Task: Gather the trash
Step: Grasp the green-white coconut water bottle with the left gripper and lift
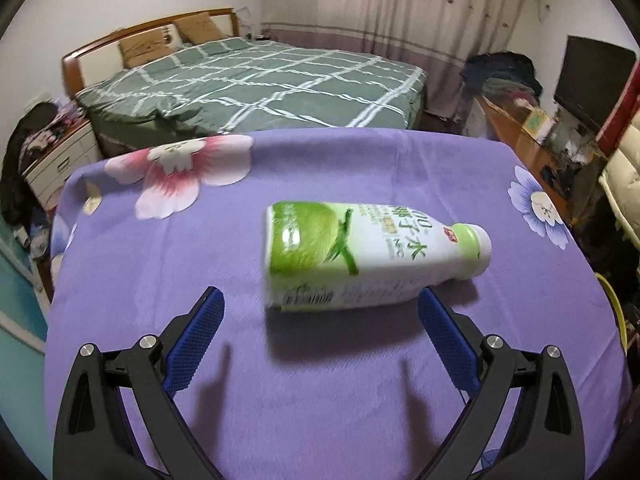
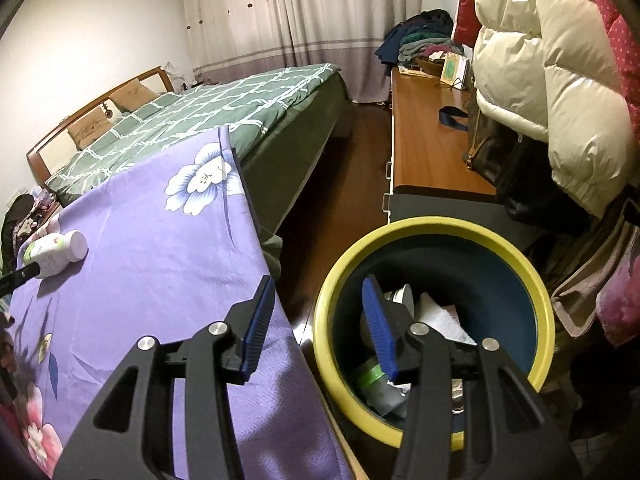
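Left wrist view: coconut-water bottle [image 1: 372, 256] lies on its side on the purple floral tabletop [image 1: 280, 400], just ahead of the left gripper [image 1: 320, 312]. Long axis runs across the view, base to the left, white cap to the right, tilted a bit away on the cap end. Left gripper is spread wide, nothing between the pads; its right pad sits just beside the bottle's near edge, left pad well clear of it. Gripper pitched down toward the cloth. So the bottle lies crosswise to the fingers, and I'd judge a grab needs the wrist turned or a bite over the narrower neck end.

Right wrist view: right gripper [image 2: 320, 316] hangs over the tabletop's edge and the yellow-rimmed trash bin [image 2: 440, 232], pads partly apart, gripping nothing. Bin already has paper and a wrapper-like bit inside. Same bottle [image 2: 56, 252] shows far off at left, w/ the left gripper's tip at it. Left hand is clearly nearer the bottle; right is nearer the bin.
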A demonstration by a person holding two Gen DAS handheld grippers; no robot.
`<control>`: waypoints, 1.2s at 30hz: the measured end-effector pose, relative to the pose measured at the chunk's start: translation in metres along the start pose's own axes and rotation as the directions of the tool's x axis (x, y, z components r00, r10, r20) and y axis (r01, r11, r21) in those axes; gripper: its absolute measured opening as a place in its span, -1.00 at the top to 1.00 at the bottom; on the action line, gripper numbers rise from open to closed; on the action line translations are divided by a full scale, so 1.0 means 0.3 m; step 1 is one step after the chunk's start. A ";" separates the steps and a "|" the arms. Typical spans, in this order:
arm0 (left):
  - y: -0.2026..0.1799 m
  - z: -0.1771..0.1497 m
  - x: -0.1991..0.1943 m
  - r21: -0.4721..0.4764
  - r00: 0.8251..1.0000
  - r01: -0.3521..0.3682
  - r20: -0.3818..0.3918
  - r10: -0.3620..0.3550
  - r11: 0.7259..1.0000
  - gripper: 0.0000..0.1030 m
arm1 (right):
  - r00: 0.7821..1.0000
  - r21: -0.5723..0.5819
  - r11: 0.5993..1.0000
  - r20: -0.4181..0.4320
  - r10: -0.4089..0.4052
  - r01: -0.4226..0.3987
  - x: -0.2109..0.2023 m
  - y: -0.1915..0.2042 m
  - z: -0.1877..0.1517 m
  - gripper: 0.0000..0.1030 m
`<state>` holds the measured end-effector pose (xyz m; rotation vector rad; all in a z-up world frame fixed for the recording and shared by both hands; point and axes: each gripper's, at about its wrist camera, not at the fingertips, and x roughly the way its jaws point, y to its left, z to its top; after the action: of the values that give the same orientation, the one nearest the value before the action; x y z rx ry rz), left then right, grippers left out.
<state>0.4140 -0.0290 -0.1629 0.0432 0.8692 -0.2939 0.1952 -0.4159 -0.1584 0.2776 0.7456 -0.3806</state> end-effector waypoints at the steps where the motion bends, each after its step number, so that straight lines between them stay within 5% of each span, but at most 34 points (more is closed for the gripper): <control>1: -0.005 0.005 0.006 0.009 1.000 0.018 -0.008 -0.018 1.000 -0.86 | 1.000 0.000 1.000 -0.003 0.002 -0.002 0.004 0.001 -0.001 0.15; 8: -0.153 -0.036 -0.050 0.142 0.984 0.178 -0.038 -0.174 0.974 -0.86 | 0.999 0.015 0.999 -0.024 0.031 -0.030 0.021 -0.005 -0.001 0.15; 11: -0.240 -0.068 -0.087 0.184 0.953 0.301 -0.084 -0.291 0.936 -0.86 | 0.999 0.020 0.999 -0.022 0.035 -0.035 0.018 -0.010 -0.002 0.15; 14: -0.324 -0.095 -0.152 0.268 0.938 0.346 -0.099 -0.332 0.899 -0.86 | 0.999 0.026 0.999 -0.022 0.040 -0.039 0.020 -0.013 -0.001 0.15; 21: -0.344 -0.005 -0.192 0.313 0.977 0.211 -0.032 -0.212 0.926 -0.86 | 0.998 0.039 0.998 -0.031 0.057 -0.056 0.025 -0.022 -0.002 0.15; 29: -0.399 0.143 0.025 0.334 0.970 0.174 -0.219 -0.103 0.927 -0.83 | 0.997 0.046 0.997 -0.043 0.060 -0.058 0.033 -0.025 0.000 0.15; 36: -0.433 0.173 0.186 0.332 0.928 0.150 -0.372 -0.017 0.932 -0.55 | 0.996 0.044 0.997 -0.054 0.070 -0.068 0.043 -0.025 0.001 0.15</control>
<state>0.4516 -0.1748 -0.1611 0.4101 1.1809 -0.5345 0.2008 -0.4260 -0.1679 0.3542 0.7806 -0.3245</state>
